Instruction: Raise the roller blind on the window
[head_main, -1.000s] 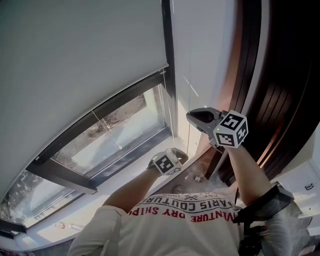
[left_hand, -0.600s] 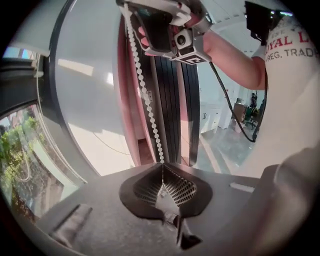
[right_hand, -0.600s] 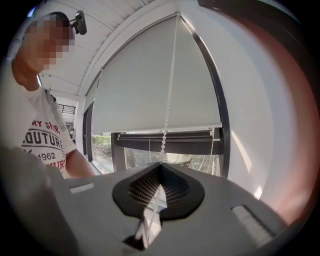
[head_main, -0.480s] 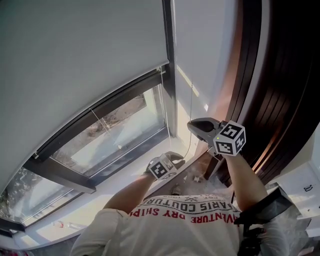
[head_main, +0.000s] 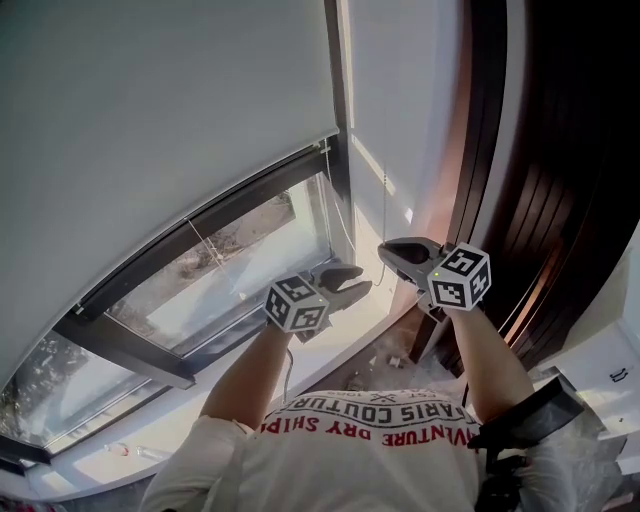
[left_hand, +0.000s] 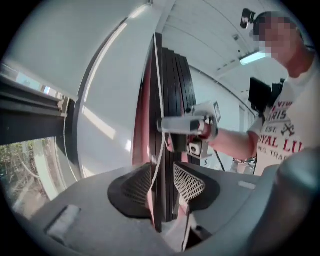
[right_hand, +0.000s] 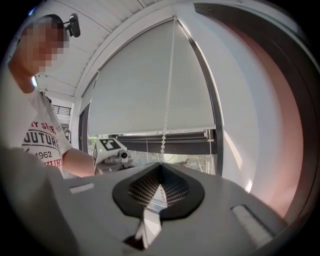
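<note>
The grey roller blind (head_main: 170, 110) (right_hand: 150, 90) covers the upper window, with its bottom bar (head_main: 210, 215) above a strip of bare glass. Its white bead chain (head_main: 385, 200) (right_hand: 167, 95) hangs by the right frame. My right gripper (head_main: 388, 252) (right_hand: 160, 176) is shut on the chain, which runs down into its jaws. My left gripper (head_main: 352, 282) (left_hand: 162, 181) has just been opening and sits beside and slightly below the right one. The chain (left_hand: 158, 100) passes between its pads (left_hand: 187, 181) without being pressed.
A dark wooden door frame (head_main: 520, 170) stands close on the right. The window sill (head_main: 300, 350) runs below the glass, with small debris on the floor (head_main: 395, 358) by the corner. A white wall strip (head_main: 400, 90) lies between window and frame.
My left gripper has risen from down near the sill to just beside the right gripper, and its jaws have opened. The right gripper sank slightly and then held still, staying shut on the chain.
</note>
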